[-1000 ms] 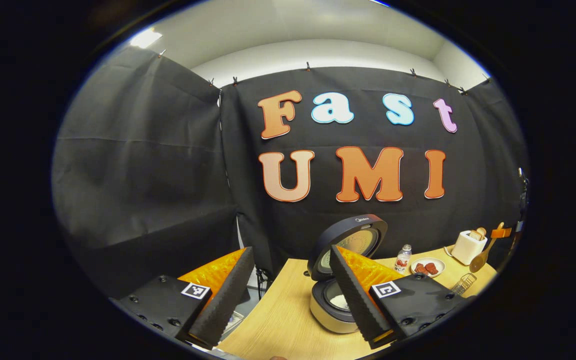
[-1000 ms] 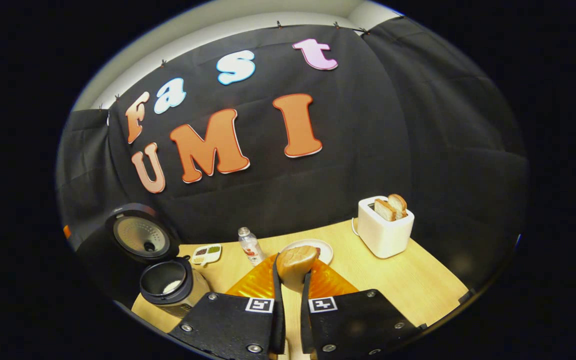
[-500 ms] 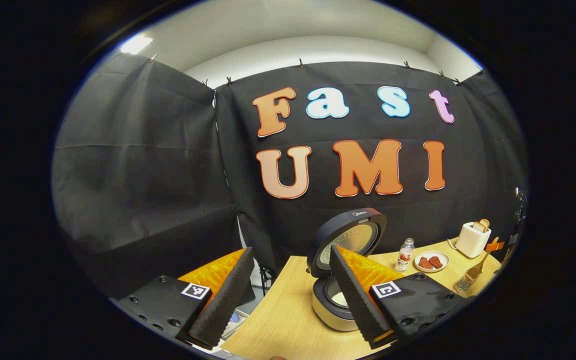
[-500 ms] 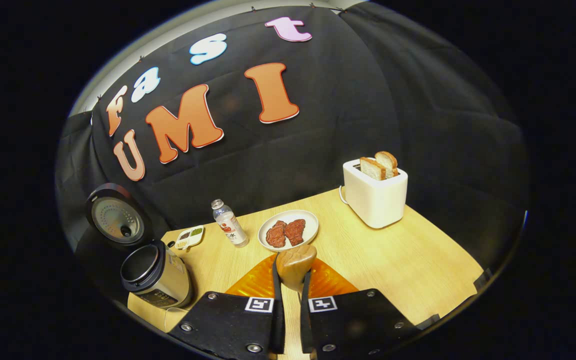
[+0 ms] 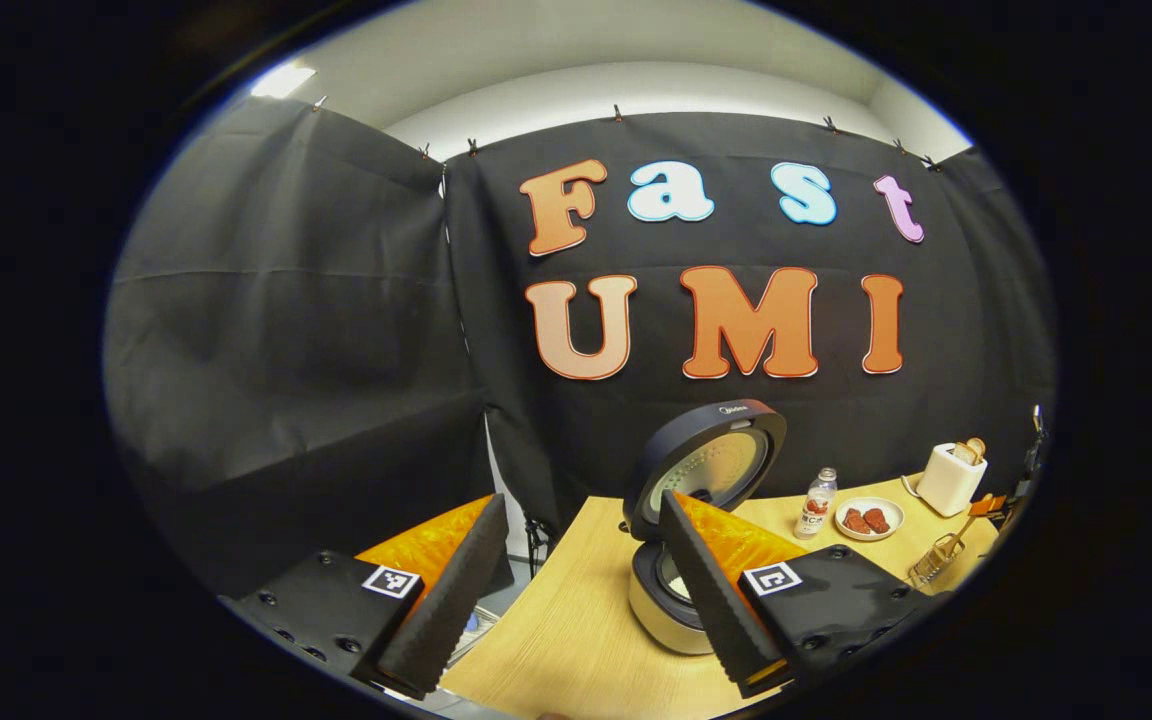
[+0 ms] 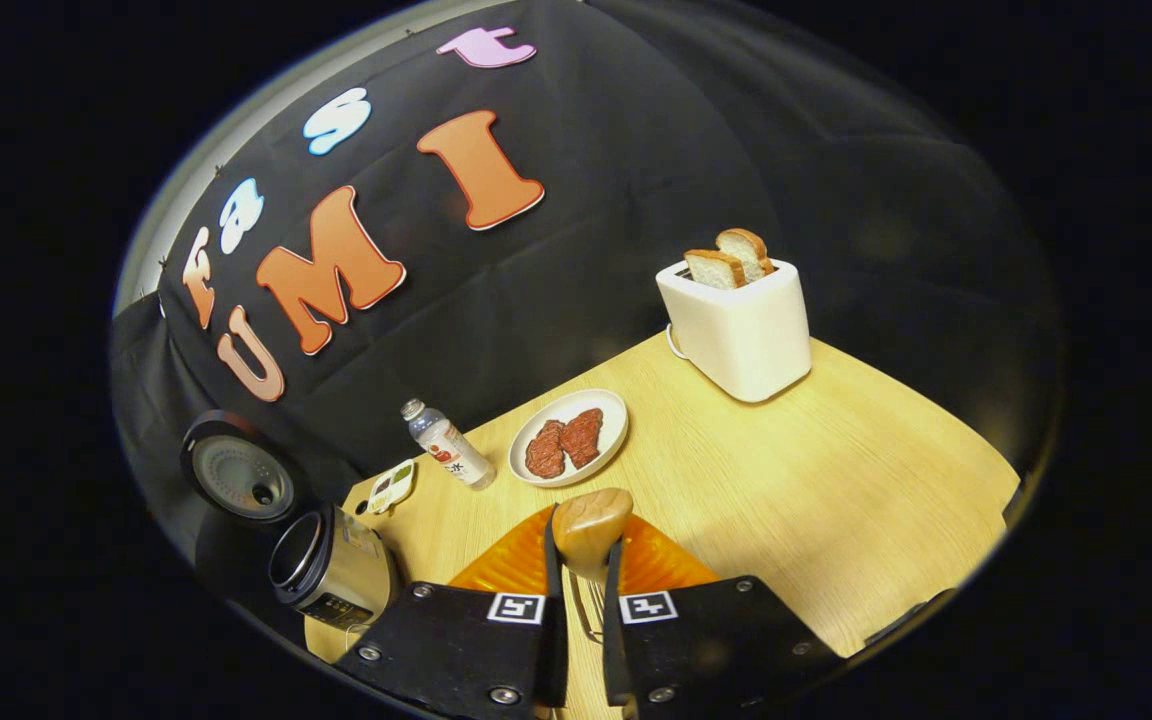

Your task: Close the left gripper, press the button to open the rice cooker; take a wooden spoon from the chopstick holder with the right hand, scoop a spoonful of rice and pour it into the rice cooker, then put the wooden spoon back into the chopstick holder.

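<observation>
In the left gripper view my left gripper (image 5: pixel 576 600) is open and holds nothing, hovering near the table's left end. Behind its right finger stands the rice cooker (image 5: pixel 661 620), its lid (image 5: pixel 706 465) raised and white rice inside. In the right gripper view my right gripper (image 6: pixel 583 545) is shut on the wooden spoon (image 6: pixel 591 522), whose bowl sticks up between the fingertips. Wires of the chopstick holder (image 6: pixel 586 605) show just below, between the fingers. The left gripper view shows the wire chopstick holder (image 5: pixel 934 562) far right, the spoon (image 5: pixel 958 538) slanting into it.
On the wooden table (image 6: pixel 836 480) stand a white toaster (image 6: pixel 736 325) with bread, a plate of meat (image 6: pixel 568 437), a small bottle (image 6: pixel 446 455) and a little sauce dish (image 6: pixel 391 485). The open rice cooker (image 6: pixel 331 565) is at the left edge.
My right gripper has tilted downward and lowered the spoon toward the chopstick holder, whose wires now show between its fingers. The left gripper has hardly moved and stays open.
</observation>
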`<state>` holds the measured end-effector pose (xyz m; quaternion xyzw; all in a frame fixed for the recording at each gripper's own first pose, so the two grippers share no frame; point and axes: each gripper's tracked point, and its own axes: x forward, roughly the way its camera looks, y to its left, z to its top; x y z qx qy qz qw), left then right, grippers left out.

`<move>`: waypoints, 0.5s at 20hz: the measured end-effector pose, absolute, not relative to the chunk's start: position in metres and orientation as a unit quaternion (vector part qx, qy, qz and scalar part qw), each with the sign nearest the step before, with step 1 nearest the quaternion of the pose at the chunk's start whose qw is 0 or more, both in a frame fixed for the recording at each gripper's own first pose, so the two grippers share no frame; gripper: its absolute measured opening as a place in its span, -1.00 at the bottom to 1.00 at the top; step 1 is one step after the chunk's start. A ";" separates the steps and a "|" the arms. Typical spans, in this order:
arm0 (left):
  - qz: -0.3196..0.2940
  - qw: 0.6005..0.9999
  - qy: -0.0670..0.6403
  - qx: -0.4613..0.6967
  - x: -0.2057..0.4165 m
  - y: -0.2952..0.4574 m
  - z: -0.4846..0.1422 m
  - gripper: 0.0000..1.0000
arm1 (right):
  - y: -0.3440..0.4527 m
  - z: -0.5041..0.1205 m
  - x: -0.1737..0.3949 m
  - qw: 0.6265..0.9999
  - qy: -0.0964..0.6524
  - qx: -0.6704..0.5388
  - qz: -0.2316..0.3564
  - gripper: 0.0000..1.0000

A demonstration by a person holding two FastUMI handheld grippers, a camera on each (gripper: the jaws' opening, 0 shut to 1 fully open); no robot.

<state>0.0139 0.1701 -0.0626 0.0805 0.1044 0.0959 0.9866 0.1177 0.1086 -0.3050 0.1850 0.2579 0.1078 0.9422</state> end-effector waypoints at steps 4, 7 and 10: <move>0.091 0.987 0.108 0.081 0.014 0.165 -0.061 0.96 | 0.087 -0.308 0.122 0.951 0.252 0.164 0.078 -0.51; 0.071 0.989 0.110 0.071 0.015 0.152 -0.060 0.99 | 0.063 -0.300 0.125 0.958 0.244 0.144 0.044 -0.07; 0.063 0.990 0.098 0.075 0.020 0.145 -0.051 1.00 | 0.040 -0.281 0.122 0.967 0.225 0.121 0.011 0.45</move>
